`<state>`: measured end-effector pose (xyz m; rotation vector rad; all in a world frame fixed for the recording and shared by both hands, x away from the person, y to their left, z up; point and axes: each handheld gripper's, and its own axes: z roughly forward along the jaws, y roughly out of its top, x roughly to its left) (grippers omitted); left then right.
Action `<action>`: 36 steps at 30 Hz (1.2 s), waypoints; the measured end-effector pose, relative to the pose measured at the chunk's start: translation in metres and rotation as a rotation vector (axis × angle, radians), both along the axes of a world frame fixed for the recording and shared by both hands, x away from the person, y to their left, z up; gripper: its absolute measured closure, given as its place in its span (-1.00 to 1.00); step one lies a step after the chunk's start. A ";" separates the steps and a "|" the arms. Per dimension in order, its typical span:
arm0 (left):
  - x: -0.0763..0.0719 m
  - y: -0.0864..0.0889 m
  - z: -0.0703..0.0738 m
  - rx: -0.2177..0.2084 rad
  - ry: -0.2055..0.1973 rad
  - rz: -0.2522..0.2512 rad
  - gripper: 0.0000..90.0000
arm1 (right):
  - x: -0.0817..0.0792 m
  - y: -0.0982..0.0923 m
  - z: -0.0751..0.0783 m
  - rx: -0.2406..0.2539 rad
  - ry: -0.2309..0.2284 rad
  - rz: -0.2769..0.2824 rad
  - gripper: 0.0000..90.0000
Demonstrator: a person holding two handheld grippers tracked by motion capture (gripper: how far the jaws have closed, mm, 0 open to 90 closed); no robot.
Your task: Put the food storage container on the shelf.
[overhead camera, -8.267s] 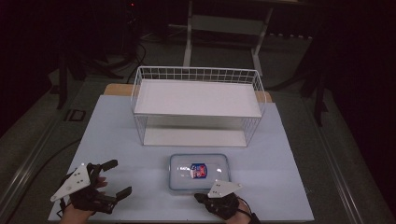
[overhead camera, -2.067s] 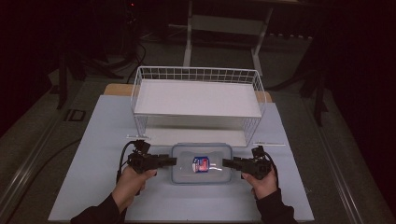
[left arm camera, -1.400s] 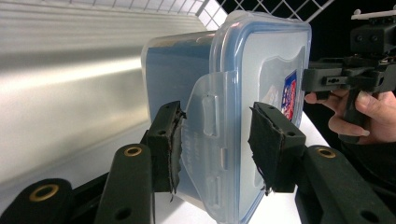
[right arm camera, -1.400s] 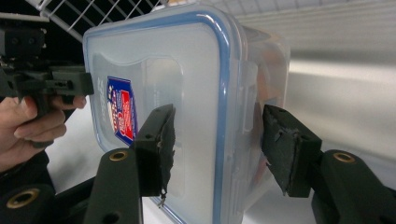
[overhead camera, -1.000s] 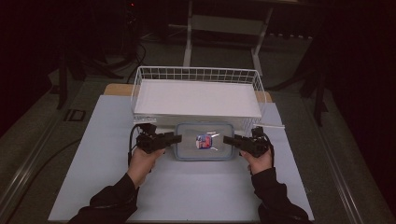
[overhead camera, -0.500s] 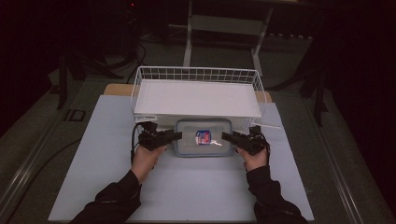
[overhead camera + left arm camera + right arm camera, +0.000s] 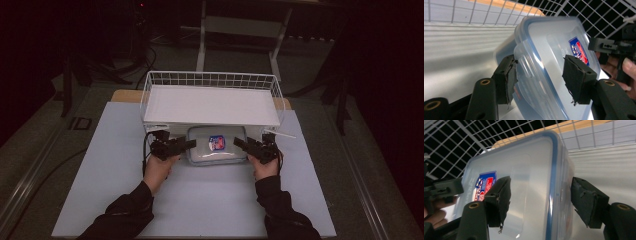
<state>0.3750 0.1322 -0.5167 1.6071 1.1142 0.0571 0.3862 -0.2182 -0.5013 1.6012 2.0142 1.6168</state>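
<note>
Here, left gripper (image 7: pixel 184 145) and right gripper (image 7: pixel 242 143) each clamp an end of the lidded plastic container (image 7: pixel 216 145) (blue-rimmed), half under the wire rack (image 7: pixel 212 85).

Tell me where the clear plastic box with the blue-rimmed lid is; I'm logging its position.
In the high view the clear plastic box with the blue-rimmed lid sits mid-table, half under the white wire shelf rack, between the left claw and right claw.

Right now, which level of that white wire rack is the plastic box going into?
The lower level, under the white upper shelf: the clear box sits half beneath it.
</note>
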 end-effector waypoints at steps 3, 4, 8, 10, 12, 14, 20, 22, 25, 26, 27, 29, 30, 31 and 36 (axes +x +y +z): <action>0.003 0.000 -0.002 0.015 -0.016 0.026 -0.09 | 0.001 0.003 -0.001 -0.025 0.001 -0.014 -0.20; 0.003 -0.001 -0.001 0.025 -0.025 0.026 -0.09 | 0.001 0.003 -0.001 -0.025 0.000 -0.017 -0.20; 0.002 -0.003 -0.001 0.027 -0.038 0.045 -0.08 | 0.002 0.004 -0.002 -0.022 -0.009 -0.024 -0.21; 0.000 -0.004 0.000 0.030 -0.038 0.060 -0.08 | 0.001 0.005 -0.001 -0.038 -0.014 -0.026 -0.23; -0.003 -0.005 0.002 0.051 -0.062 0.067 -0.09 | -0.002 0.005 0.003 -0.065 -0.032 -0.023 -0.23; -0.005 -0.005 0.005 0.045 -0.065 0.055 -0.18 | -0.007 0.004 0.008 -0.077 -0.043 -0.023 -0.23; -0.016 -0.007 0.015 0.091 -0.083 0.017 -0.47 | -0.021 0.001 0.015 -0.102 -0.087 0.000 -0.26; -0.022 -0.009 0.016 0.082 -0.066 0.020 -0.55 | -0.027 0.000 0.017 -0.103 -0.091 0.003 -0.26; -0.028 -0.007 0.017 0.097 -0.090 -0.016 -0.67 | -0.037 0.001 0.020 -0.117 -0.108 0.026 -0.25; -0.030 -0.007 0.018 0.100 -0.094 -0.025 -0.68 | -0.041 0.002 0.021 -0.121 -0.111 0.036 -0.25; -0.033 -0.006 0.018 0.107 -0.098 -0.034 -0.68 | -0.045 0.003 0.022 -0.117 -0.111 0.046 -0.25; -0.040 -0.005 0.018 0.111 -0.104 -0.045 -0.71 | -0.053 0.007 0.023 -0.122 -0.126 0.069 -0.23; -0.040 -0.005 0.018 0.111 -0.104 -0.045 -0.75 | -0.053 0.007 0.023 -0.122 -0.126 0.069 -0.23; -0.045 -0.003 0.019 0.116 -0.110 -0.054 -0.75 | -0.058 0.009 0.023 -0.121 -0.128 0.079 -0.23; -0.060 0.002 0.023 0.137 -0.128 -0.070 -0.95 | -0.072 0.018 0.017 -0.115 -0.115 0.116 -0.11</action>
